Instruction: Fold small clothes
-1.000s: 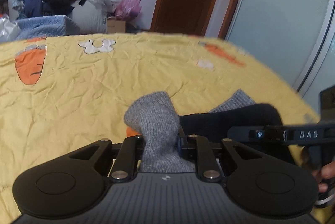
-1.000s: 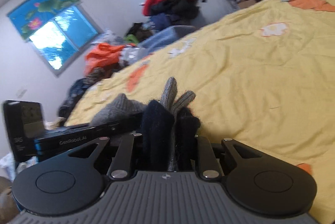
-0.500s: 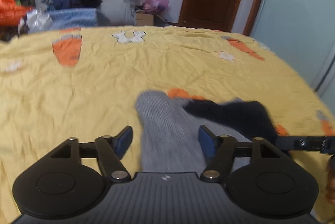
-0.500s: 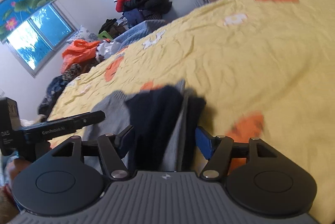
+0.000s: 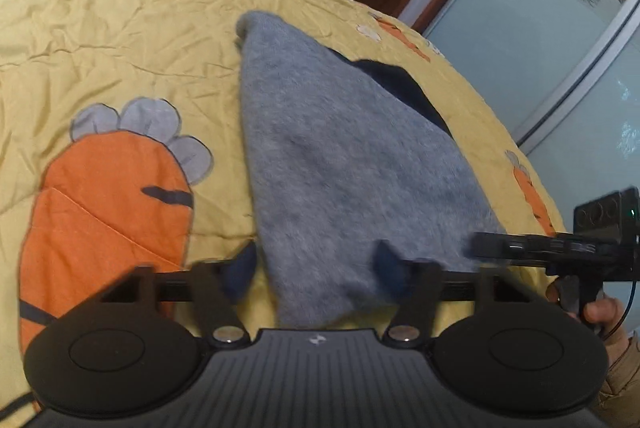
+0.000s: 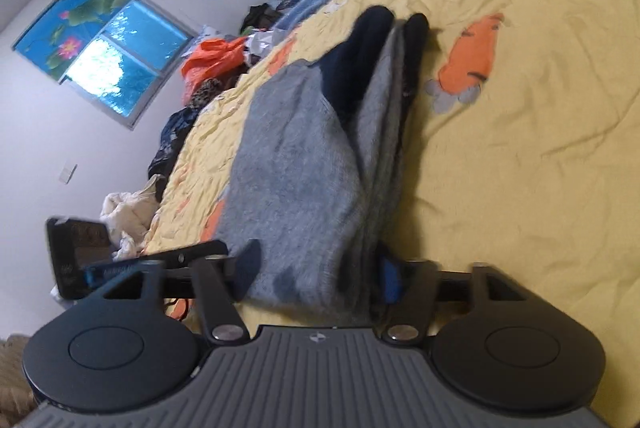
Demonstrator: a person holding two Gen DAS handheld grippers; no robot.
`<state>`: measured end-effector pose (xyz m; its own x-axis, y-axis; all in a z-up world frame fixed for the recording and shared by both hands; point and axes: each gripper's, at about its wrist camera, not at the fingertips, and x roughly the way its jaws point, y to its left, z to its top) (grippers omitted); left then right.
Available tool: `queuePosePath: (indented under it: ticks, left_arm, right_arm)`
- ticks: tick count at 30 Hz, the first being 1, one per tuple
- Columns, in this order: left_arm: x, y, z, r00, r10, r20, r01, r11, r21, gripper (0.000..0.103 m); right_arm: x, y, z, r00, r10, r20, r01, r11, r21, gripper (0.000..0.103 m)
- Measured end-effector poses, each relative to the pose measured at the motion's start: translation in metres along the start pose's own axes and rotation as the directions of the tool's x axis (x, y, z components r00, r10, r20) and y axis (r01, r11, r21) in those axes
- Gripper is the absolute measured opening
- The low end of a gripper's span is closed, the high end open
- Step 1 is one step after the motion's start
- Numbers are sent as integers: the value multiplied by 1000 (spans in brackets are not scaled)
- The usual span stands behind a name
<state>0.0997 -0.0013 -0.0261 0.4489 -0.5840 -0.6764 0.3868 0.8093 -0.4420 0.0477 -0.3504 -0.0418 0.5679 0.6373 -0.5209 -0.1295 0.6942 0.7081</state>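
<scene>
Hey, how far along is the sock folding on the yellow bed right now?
Done: the grey and navy socks lie stacked lengthwise on the yellow bedspread. In hand: the left gripper and right gripper are closing around their near end. Left: no fold across them shows yet.

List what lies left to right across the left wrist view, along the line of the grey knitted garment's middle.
Large orange carrot print on the yellow bedspread → grey knitted garment → small carrot print near the bed's edge → right hand-held gripper, reaching in from the right.
</scene>
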Motion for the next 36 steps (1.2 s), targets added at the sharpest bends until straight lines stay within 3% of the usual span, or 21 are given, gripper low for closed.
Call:
queuePosePath:
  ticks: [1, 4, 10, 13, 15, 18, 20, 22, 25, 30, 34, 36]
  left_arm:
    - [3, -2, 0, 1000, -6, -15, 6, 1000, -4, 26]
    - [-1, -8, -2, 1000, 19, 5, -19, 1000, 14, 14]
    - [-32, -17, -5, 995, 67, 77, -73, 994, 81, 12]
    - [-24, -23, -13, 993, 110, 47, -115, 985, 128, 13]
    - [-24, -31, -19, 985, 157, 68, -166, 974, 157, 16]
    - [-30, -45, -27, 966, 234, 112, -252, 948, 193, 27]
    - [-31, -51, -33, 955, 266, 133, -289, 935, 204, 41]
    - [-30, -57, -41, 945, 291, 150, -318, 923, 216, 59]
    - [-27, -65, -54, 925, 341, 169, -372, 902, 218, 59]
    - [-28, -67, -68, 903, 392, 175, -422, 887, 188, 69]
    - [-30, -68, -76, 900, 402, 171, -429, 886, 178, 69]
    - [-32, -68, -79, 899, 404, 171, -430, 888, 162, 69]
  right_arm:
    - [3, 1, -1, 1000, -18, -2, 18, 1000, 5, 26]
    - [4, 8, -3, 999, -42, 17, 42, 999, 15, 24]
    - [-6, 28, -14, 998, -31, 52, 32, 999, -24, 23]
    - [2, 31, -19, 987, -155, 48, 157, 986, -51, 26]
    - [-2, 41, -24, 976, -200, 86, 207, 976, -72, 34]
    - [-12, 68, -36, 915, -354, 194, 384, 911, -149, 52]
    - [-15, 81, -47, 888, -389, 244, 436, 881, -183, 58]
    - [-15, 83, -57, 883, -391, 260, 445, 874, -198, 71]
    - [-13, 85, -69, 861, -441, 254, 492, 850, -191, 73]
    - [-17, 98, -82, 886, -405, 225, 451, 864, -224, 83]
    - [-16, 112, -90, 855, -451, 255, 514, 801, -308, 89]
    - [-16, 111, -91, 855, -454, 249, 514, 806, -294, 89]
